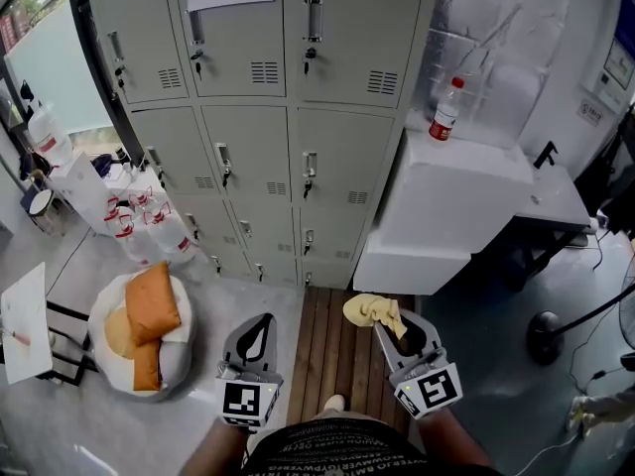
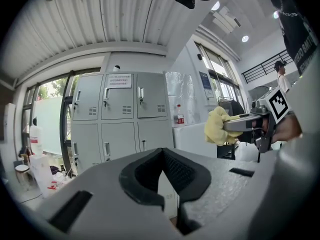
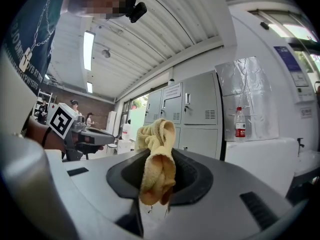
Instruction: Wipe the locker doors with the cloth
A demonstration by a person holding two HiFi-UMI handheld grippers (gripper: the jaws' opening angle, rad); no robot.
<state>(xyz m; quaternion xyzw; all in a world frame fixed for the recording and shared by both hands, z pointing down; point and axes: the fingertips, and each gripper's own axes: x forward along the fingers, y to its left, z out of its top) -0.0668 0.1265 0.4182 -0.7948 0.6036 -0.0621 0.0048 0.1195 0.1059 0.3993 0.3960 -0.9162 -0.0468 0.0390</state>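
Right hand-held gripper (image 1: 390,328) clamped on crumpled yellow cloth (image 1: 371,309); the cloth bunches out past the tips. Held low, well apart from the grey metal locker doors (image 1: 248,157). Left hand-held gripper (image 1: 260,329) has jaws together, nothing between, and sits beside the right one. Red-labelled plastic bottle (image 1: 444,110) stands at the back left corner of the white cabinet (image 1: 466,181), next to the lockers.
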